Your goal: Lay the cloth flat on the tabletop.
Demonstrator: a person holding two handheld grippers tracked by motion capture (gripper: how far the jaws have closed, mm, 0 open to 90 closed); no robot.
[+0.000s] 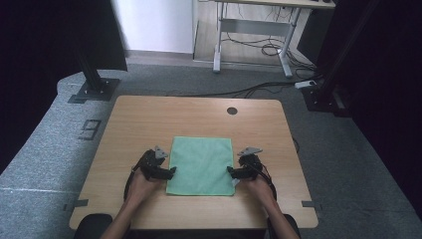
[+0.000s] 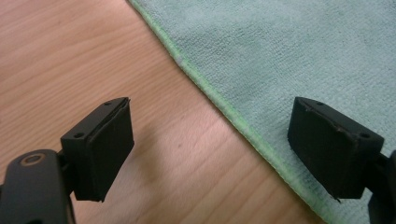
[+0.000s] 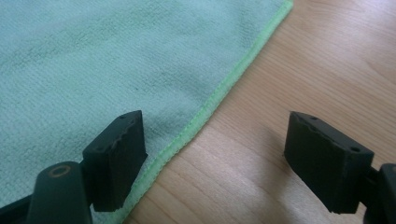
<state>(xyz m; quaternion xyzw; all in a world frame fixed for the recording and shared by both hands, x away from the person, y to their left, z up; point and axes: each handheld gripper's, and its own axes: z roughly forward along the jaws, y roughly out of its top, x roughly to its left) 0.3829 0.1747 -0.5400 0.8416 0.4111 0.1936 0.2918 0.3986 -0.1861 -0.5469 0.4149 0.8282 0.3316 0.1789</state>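
High view: a square green cloth (image 1: 201,165) lies flat on a wooden table (image 1: 149,119), near the front edge and roughly centred. The table top is pale wood with rounded corners and a dark round hole (image 1: 232,110) near its far edge. The left tongs (image 1: 172,171) sit at the cloth's left edge and the right tongs (image 1: 230,171) at its right edge, each held in a hand (image 1: 141,187) coming in from the bottom; both point inward at the cloth. A grey three-cornered plate (image 1: 160,152) tops each tool. Around the table lies grey carpet (image 1: 45,149), with cables (image 1: 259,89) trailing across it beyond the far edge.

Left gripper view: the left tongs (image 2: 210,144) stand released, with a wide gap between two black, blocky jaws. One jaw is over bare wood, the other over the cloth (image 2: 289,51); the hemmed edge runs diagonally between them. The cloth has a fine, looped, terry-like pile and a brighter green stitched border. The wood grain (image 2: 70,56) is straight and light brown.

Right gripper view: the right tongs (image 3: 212,156) are likewise released, grasping nothing. One jaw is over the cloth (image 3: 93,51) at its hem, the other over bare wood (image 3: 336,60). The jaw pads show shallow ridges along their inner edges. Whether any jaw touches the surface below cannot be told.
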